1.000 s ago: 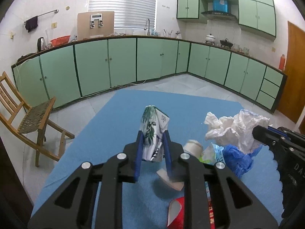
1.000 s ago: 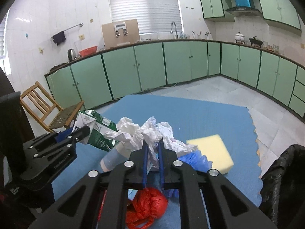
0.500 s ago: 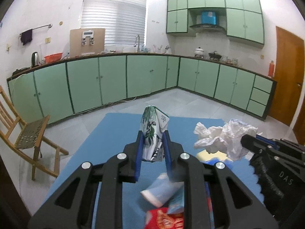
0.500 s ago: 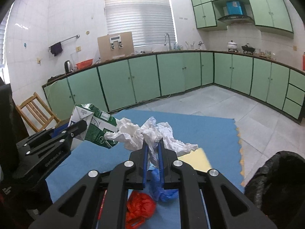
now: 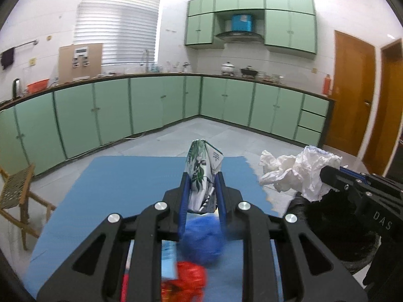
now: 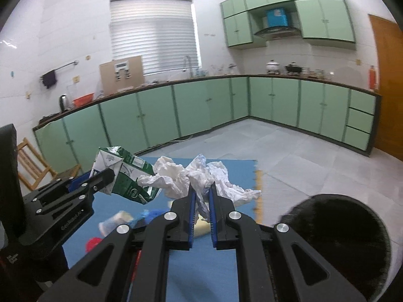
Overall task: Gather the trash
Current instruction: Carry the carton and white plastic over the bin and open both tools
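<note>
Left hand-held gripper (image 5: 200,196) clamped on crushed milk carton (image 5: 202,173); right hand-held gripper (image 6: 200,210) pinching crumpled white paper (image 6: 201,178). Both loads aloft over blue mat (image 5: 126,183). Black trash bag (image 6: 337,236) just right. Advice: carry fully over bag mouth, then release; paper trails loosely, may snag rim.
</note>
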### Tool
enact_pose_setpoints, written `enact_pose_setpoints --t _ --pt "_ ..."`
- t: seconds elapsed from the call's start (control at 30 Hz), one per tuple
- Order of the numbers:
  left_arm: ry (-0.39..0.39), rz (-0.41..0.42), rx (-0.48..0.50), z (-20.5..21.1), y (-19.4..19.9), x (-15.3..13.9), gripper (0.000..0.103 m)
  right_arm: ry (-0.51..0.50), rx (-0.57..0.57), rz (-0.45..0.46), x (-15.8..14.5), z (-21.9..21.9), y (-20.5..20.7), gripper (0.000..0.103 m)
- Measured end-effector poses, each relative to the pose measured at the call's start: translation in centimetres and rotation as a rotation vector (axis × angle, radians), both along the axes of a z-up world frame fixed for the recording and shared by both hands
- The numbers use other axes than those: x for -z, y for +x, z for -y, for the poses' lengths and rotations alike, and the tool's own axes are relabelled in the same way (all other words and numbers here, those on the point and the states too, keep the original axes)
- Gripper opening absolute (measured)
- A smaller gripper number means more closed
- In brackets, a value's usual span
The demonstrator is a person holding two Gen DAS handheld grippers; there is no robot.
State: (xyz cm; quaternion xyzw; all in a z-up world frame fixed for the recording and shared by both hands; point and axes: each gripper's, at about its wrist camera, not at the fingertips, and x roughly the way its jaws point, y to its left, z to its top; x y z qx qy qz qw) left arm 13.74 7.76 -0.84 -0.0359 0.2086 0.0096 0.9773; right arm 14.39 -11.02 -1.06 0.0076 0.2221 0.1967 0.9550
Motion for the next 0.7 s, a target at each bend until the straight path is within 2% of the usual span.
enact_pose_setpoints --t 0.3,0.7 --pt "-0.01 -0.011 0.16 8.2 1.9 1.3 0.019 -0.003 0.188 -0.015 0.7 9.7 -0.6 0.01" --pt "-0.02 -0.062 0.327 17.7 3.9 4.7 0.019 -0.031 0.351 -0.076 4.1 18.5 -0.2 0.01"
